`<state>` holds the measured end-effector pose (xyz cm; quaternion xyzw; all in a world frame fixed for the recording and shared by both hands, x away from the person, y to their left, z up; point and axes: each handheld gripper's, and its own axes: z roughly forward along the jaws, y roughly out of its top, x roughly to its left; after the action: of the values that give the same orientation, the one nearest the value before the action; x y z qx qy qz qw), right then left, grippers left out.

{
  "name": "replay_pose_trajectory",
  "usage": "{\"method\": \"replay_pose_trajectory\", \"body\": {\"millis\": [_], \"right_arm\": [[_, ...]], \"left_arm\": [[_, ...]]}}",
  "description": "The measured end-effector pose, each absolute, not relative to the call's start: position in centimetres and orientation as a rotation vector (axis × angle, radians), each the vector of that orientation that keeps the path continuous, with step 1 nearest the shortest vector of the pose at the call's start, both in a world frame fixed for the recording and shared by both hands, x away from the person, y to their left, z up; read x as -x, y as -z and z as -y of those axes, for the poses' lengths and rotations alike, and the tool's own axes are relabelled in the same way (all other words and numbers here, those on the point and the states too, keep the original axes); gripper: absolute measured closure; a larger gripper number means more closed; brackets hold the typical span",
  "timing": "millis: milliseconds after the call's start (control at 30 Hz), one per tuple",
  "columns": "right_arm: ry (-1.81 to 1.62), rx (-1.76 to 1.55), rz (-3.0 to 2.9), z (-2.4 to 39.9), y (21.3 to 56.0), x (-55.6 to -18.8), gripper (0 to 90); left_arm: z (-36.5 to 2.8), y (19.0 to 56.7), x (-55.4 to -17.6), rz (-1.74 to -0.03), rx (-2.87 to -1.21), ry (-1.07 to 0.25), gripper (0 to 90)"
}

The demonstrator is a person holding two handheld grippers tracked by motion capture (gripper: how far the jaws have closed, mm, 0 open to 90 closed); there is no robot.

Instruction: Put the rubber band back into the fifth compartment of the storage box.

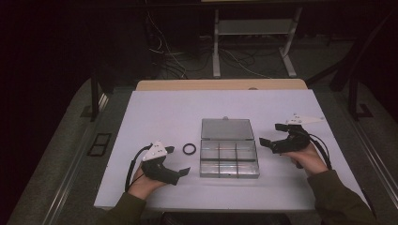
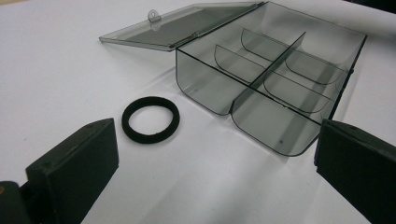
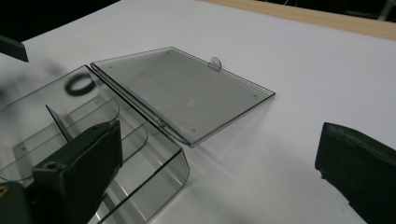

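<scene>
While both grippers' fingers stand spread and empty, the black ring (image 2: 150,119), likely light and soft, lies flat on the desk (image 1: 155,112) beside the open box (image 1: 229,158), best pinched across its band.

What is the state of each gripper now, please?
Left gripper: open, holding nothing, near the black ring.
Right gripper: open, holding nothing, beside the clear box.

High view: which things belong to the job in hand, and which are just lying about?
In the job:
black ring
clear divided box, lid open flat
left gripper and right gripper, both open

Lying about:
cables on the floor
table frame behind
</scene>
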<state>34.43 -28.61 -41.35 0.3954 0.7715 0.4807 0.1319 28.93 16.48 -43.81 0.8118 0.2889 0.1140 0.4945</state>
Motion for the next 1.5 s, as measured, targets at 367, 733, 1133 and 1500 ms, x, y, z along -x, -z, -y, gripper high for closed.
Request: {"method": "replay_pose_trajectory", "body": {"millis": [367, 733, 1133, 1500], "right_arm": [[-1.413, -1.149, -2.253, 29.2, 42.4, -31.2, 0.5], [-1.411, -1.138, -2.267, 29.7, 43.7, -28.5, 0.5], [-1.412, -1.136, -2.281, 30.3, 44.4, -26.8, 0.5], [-1.406, -1.147, -2.285, 30.2, 44.6, -26.9, 0.5]], "left_arm": [[-16.6, 43.9, -28.9, -0.697, -1.971, -0.279, 0.0], [-16.5, 43.9, -28.9, -0.706, -1.976, -0.283, 0.0], [-16.4, 43.6, -29.2, -0.717, -1.979, -0.317, 1.8], [-17.1, 43.1, -30.4, -0.733, -1.971, -0.34, 14.0]]}}
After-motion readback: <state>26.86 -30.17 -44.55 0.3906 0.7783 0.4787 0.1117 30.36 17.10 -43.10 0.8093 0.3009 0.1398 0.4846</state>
